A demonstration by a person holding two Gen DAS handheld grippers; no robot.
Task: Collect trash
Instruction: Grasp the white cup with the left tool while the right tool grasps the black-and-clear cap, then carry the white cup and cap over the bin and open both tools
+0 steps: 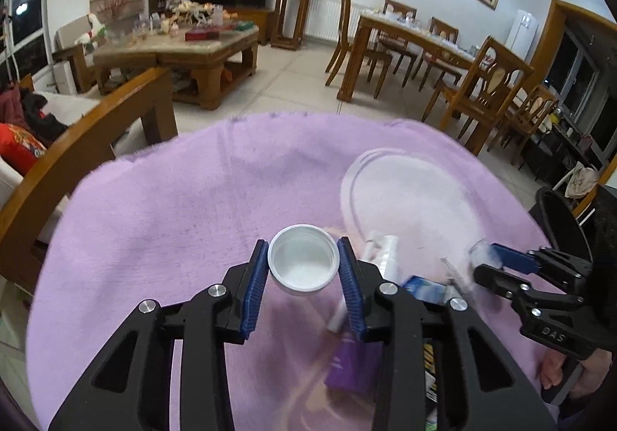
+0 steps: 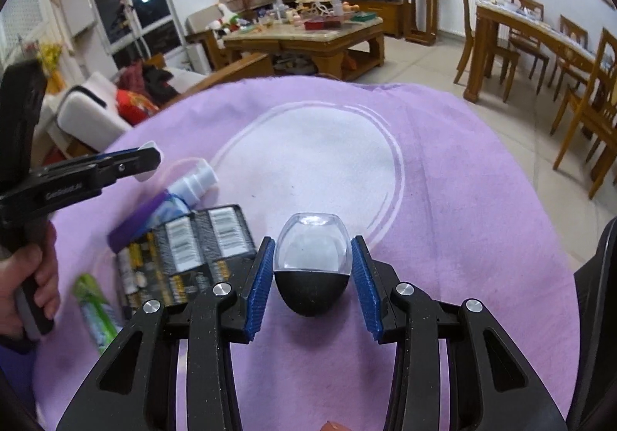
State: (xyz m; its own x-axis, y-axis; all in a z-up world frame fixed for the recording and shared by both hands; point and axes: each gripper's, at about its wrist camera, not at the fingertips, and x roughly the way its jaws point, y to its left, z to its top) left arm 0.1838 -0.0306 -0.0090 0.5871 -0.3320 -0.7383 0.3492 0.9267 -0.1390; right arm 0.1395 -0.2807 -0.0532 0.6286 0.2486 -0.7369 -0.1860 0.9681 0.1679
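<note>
Left claw [image 1: 303, 269] is clamped on a white cap [image 1: 302, 263], lifted over the counter [image 1: 173, 207]. Right claw [image 2: 313, 269] grips a clear-and-black capsule [image 2: 312, 265]. I'd keep both squeezes firm on the way to the dark bin [image 1: 559, 226] at the right edge. A spray bottle [image 2: 194, 180], purple box [image 2: 135, 221], battery pack [image 2: 185, 261] and green wrapper [image 2: 94, 309] clutter the left side.

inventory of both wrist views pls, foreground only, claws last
white cap: 1, white, between left claw's fingers
capsule: 1, clear top and black base, between right claw's fingers
spray bottle: 1, white, cloth's left
purple box: 1, beside the bottle
barcoded packs: several, black, left of capsule
green wrapper: 1, near left edge
cloth: 1, lilac, covers table
left claw: shut on cap
right claw: shut on capsule
</note>
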